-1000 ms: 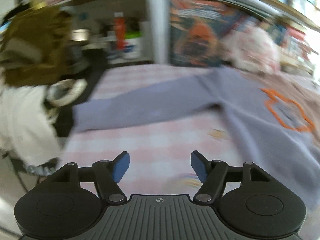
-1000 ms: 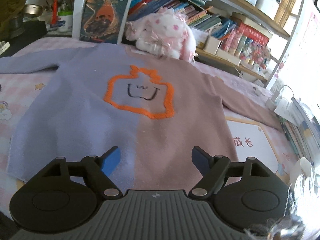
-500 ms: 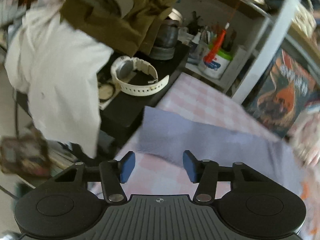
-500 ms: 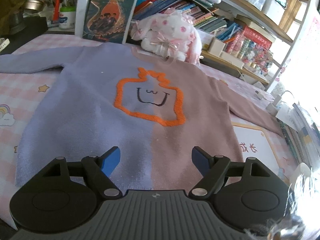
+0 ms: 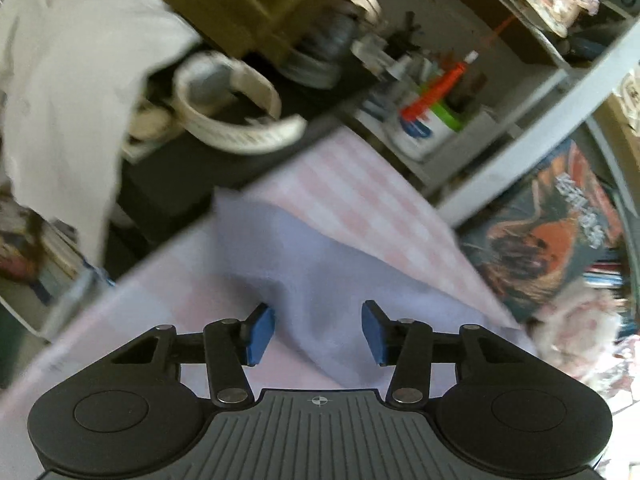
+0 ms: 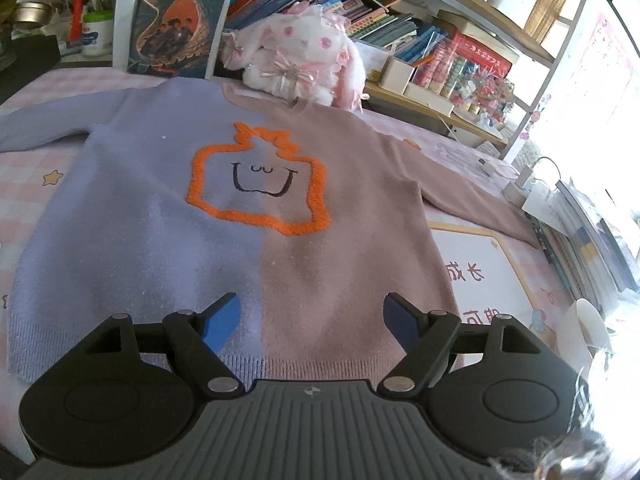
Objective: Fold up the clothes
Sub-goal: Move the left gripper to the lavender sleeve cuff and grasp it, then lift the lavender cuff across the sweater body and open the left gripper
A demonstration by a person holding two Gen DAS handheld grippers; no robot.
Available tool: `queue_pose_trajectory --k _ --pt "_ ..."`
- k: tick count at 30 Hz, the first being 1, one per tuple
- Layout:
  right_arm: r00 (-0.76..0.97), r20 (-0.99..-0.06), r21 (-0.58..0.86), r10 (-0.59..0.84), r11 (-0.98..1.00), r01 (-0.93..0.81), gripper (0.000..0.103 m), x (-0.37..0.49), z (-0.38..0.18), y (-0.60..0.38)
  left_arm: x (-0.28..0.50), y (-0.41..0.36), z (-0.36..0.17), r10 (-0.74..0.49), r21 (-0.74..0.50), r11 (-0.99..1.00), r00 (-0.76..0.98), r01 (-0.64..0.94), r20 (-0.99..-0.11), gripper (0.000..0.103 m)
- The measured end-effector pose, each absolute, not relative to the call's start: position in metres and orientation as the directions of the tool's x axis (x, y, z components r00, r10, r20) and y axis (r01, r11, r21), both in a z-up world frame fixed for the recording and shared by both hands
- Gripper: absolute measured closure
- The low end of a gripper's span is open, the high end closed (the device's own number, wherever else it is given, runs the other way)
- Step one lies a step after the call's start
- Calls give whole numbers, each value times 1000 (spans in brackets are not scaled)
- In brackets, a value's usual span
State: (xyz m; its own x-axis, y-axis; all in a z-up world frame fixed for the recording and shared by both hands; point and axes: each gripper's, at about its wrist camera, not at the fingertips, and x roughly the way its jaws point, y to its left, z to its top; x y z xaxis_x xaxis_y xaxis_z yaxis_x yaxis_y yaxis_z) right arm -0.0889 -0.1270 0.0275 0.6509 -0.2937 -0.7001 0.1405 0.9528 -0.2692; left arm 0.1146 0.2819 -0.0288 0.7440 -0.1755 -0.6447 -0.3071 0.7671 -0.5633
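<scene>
A sweater (image 6: pixel 160 220), lavender on one half and dusty pink on the other with an orange outlined face, lies flat on the pink checked table (image 6: pixel 36 184). My right gripper (image 6: pixel 312 320) hovers open over its lower hem, with nothing between the pads. In the left wrist view, the end of the lavender sleeve (image 5: pixel 312 264) lies near the table's edge. My left gripper (image 5: pixel 318 332) is tilted over it and its jaws are closing. Sleeve cloth sits between the blue pads, which do not press it.
A plush rabbit (image 6: pixel 300 56) and an upright book (image 6: pixel 180 16) stand behind the sweater's collar. A white board (image 6: pixel 480 272) lies to its right. Past the table edge by the sleeve are a white strap (image 5: pixel 232 120), a pen cup (image 5: pixel 424 128) and hanging white cloth (image 5: pixel 60 80).
My left gripper swung over to the sleeve's end, rolled, and narrowed its jaws around the cloth. The right gripper stayed nearly still over the hem.
</scene>
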Motion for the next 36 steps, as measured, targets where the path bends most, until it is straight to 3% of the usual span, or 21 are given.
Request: queue_pose_trajectory --k 8,15,22,36 --pt "647 -700 -277 -301 950 142 26 -91 29 -130 120 302 -30 -82 -560 719 749 -412 -657 71" --pt "632 -717 -263 -294 954 146 26 -92 27 -138 122 311 -34 -49 -547 701 735 -457 -677 96" --pt "626 -737 -246 -256 964 105 20 -100 22 -144 121 307 -28 -36 -531 717 737 -451 -675 100" --pt "661 -740 -169 -127 986 0 14 -92 16 -213 99 190 63 -33 -462 858 873 -225 -487 100"
